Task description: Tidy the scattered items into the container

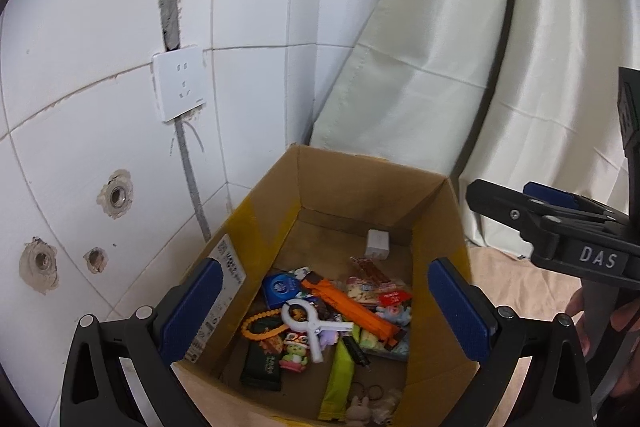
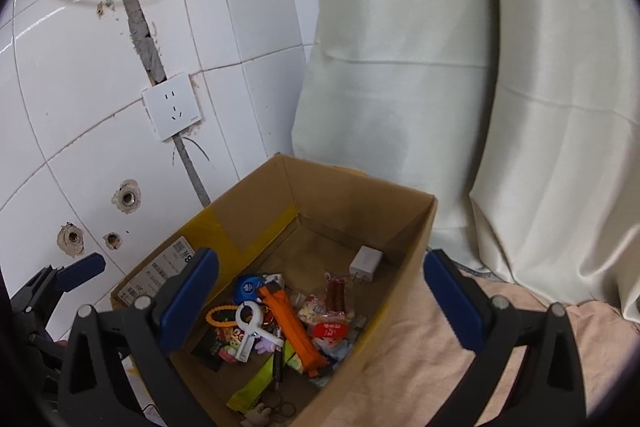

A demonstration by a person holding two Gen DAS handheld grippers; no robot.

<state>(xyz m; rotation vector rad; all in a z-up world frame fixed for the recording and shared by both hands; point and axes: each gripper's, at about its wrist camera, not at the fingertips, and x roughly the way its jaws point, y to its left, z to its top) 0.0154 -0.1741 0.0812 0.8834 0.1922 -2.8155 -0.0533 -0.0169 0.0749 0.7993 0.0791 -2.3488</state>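
A cardboard box (image 1: pixel 372 167) (image 2: pixel 360 179) stands open against the tiled wall. Inside lie a white clip (image 1: pixel 308 323) (image 2: pixel 252 327), an orange zip pouch (image 1: pixel 352 311) (image 2: pixel 292 327), a white charger (image 1: pixel 376 245) (image 2: pixel 366 263), a blue round tape (image 1: pixel 282 287) (image 2: pixel 248 285), an orange bead ring (image 1: pixel 260 323), snack packets (image 2: pixel 332 303) and small toys. My left gripper (image 1: pixel 326 311) hovers over the box, open and empty. My right gripper (image 2: pixel 322 295) is also above the box, open wide with nothing between its pads. One of its fingers (image 1: pixel 500 203) shows at the right of the left wrist view.
The box rests on a pink cloth (image 2: pixel 440 347) (image 1: pixel 520 287). A pale curtain (image 2: pixel 440 67) hangs behind and to the right. The white tiled wall (image 1: pixel 80 147) at left carries a socket (image 1: pixel 180 87) (image 2: pixel 172 111) and several drilled holes.
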